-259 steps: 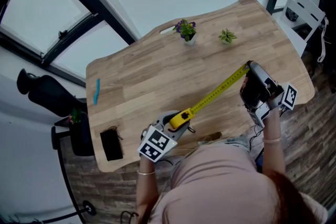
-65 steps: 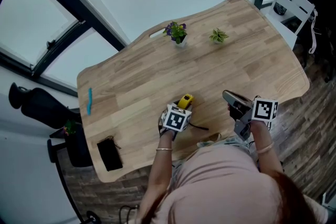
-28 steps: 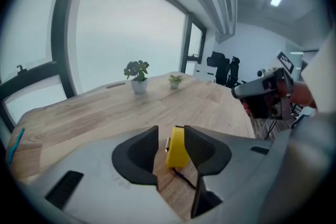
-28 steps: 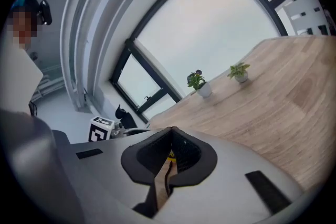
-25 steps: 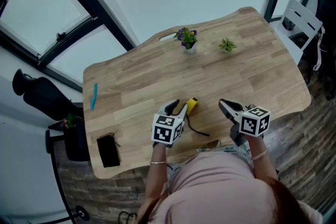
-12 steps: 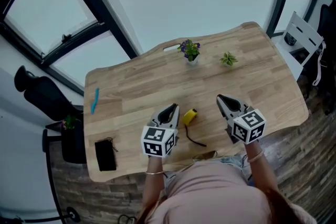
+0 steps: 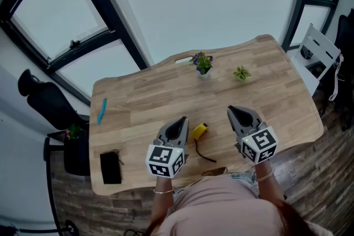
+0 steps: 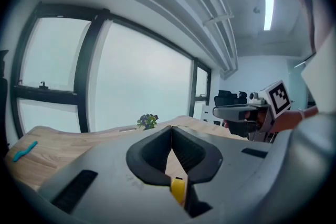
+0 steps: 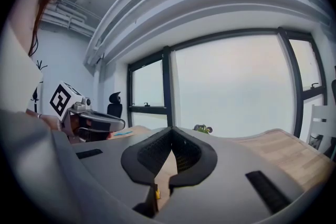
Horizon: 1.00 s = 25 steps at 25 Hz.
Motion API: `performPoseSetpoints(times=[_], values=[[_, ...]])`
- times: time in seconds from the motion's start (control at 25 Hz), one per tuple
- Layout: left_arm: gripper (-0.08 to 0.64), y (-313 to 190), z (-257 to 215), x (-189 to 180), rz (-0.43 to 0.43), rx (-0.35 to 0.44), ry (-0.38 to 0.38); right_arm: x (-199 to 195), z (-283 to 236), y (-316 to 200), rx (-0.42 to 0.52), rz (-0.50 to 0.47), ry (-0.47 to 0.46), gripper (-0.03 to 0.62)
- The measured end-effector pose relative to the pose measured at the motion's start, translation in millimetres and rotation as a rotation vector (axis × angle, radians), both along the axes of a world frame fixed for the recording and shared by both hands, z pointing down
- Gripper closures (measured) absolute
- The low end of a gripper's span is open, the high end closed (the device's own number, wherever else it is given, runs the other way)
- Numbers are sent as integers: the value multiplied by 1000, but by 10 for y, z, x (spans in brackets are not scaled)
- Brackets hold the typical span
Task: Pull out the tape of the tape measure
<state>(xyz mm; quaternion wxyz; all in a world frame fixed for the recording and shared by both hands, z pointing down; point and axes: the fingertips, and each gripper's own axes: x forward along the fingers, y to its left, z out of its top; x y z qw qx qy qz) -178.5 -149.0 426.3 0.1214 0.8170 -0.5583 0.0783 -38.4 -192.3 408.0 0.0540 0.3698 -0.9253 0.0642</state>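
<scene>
Table [image 7: 265,72], yellow tape measure [image 7: 199,131] (black-strapped), left gripper [image 7: 181,120] just closed empty, right gripper [image 7: 231,111] shut

Tape measure [image 8: 177,190] mostly hidden behind the left gripper's [image 8: 171,128] jaws, only a yellow sliver

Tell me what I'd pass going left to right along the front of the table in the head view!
black pouch → left tongs, which have just been closing on nothing → yellow tape measure → right tongs
</scene>
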Motion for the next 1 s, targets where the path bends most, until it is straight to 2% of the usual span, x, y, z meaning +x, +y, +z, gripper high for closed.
performPoseSetpoints(times=[0.24, 0.52, 1.0], values=[[558, 59, -242, -24, -32, 79, -27, 51, -142, 34, 45, 13, -12, 592], [558, 94, -411, 6, -52, 125, -51, 80, -205, 75, 63, 2, -13, 592], [558, 79, -421, 73, -58, 130, -77, 74, -285, 56, 82, -4, -10, 593]])
